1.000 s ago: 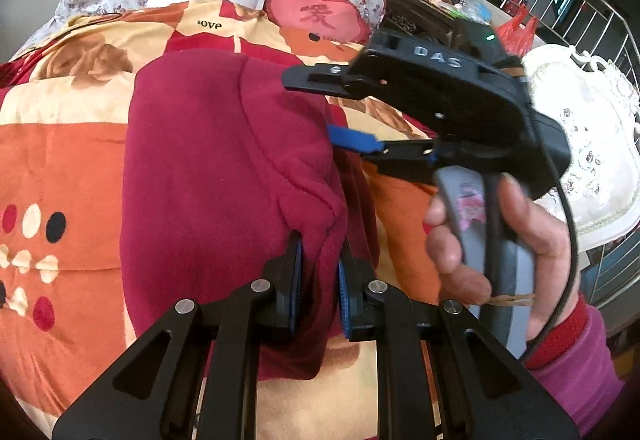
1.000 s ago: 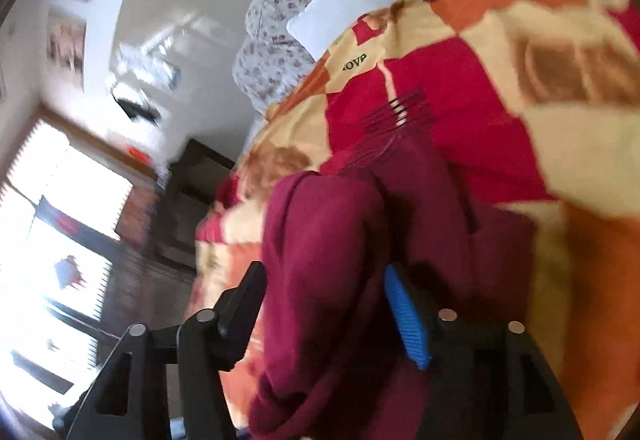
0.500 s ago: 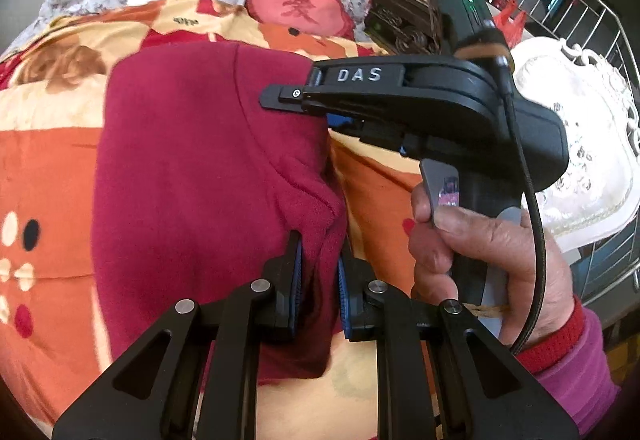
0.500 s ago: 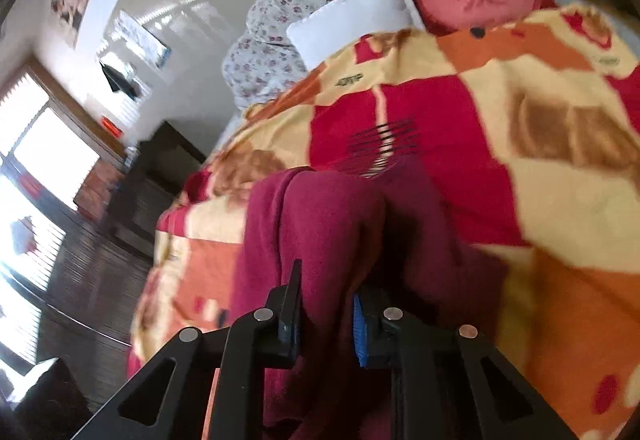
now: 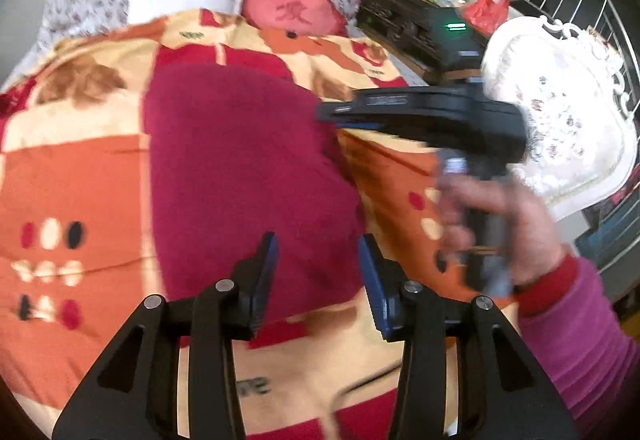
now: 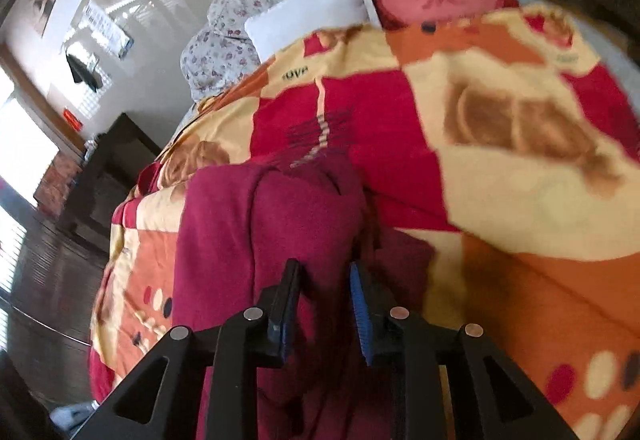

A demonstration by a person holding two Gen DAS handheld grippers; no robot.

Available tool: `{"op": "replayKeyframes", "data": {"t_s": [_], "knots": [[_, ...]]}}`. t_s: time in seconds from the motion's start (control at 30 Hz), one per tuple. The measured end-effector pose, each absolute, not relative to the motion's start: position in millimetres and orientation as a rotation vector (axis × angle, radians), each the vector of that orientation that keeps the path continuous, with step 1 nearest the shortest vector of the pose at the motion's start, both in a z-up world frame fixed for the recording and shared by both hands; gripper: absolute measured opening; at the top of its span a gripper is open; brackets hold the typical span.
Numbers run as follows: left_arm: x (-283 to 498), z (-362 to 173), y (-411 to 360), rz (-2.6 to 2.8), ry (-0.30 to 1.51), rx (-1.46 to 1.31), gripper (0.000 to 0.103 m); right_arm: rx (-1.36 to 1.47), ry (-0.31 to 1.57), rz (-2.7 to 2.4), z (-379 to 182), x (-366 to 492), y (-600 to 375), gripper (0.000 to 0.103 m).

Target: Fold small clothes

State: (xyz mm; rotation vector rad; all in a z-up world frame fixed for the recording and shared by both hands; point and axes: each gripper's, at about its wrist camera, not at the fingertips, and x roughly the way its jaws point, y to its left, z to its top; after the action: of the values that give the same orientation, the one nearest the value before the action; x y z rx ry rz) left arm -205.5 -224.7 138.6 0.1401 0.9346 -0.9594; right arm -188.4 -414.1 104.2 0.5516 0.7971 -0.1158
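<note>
Left wrist view: your left gripper (image 5: 316,276) stands wide, jaws apart over the near edge of the maroon garment (image 5: 248,176), holding nothing. Half a second ago it was clamped on that edge, so the release is fresh. The garment lies folded on the patterned blanket (image 5: 72,180) of the bed. Your right gripper (image 6: 324,308) sits narrow with cloth between its jaws; whether it grips firmly, I cannot tell. Judged step: a fold just laid down. Next, free the right side and smooth or refold the piece.
</note>
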Motion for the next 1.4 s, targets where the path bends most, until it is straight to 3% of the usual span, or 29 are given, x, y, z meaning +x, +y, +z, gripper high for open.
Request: {"op": "replayKeyframes", "data": {"t_s": [0.17, 0.47, 0.57, 0.97, 1.17, 1.23, 1.4], "knots": [[-186, 126, -208, -0.838, 0.912, 0.175, 0.041, 0.506, 0.79, 0.024, 129, -203, -375, 0.024], [-166, 80, -215, -0.749, 0.983, 0.198, 0.041, 0.303, 0.949, -0.09, 70, -214, -343, 0.023], [-168, 73, -220, -0.734, 0.976, 0.229, 0.041, 0.325, 0.964, -0.144, 58, -217, -358, 0.033], [-168, 73, -222, -0.713, 0.974, 0.236, 0.041, 0.363, 0.819, -0.033, 117, -243, -329, 0.033], [-168, 72, -223, -0.709, 0.975, 0.237, 0.041, 0.345, 0.919, -0.037, 73, -241, -318, 0.033], [-168, 71, -224, -0.713, 0.98, 0.238, 0.041, 0.322, 0.949, -0.097, 55, -243, -324, 0.025], [-168, 70, -225, -0.709, 0.981, 0.248, 0.043, 0.402, 0.941, -0.102, 49, -248, -336, 0.024]]}}
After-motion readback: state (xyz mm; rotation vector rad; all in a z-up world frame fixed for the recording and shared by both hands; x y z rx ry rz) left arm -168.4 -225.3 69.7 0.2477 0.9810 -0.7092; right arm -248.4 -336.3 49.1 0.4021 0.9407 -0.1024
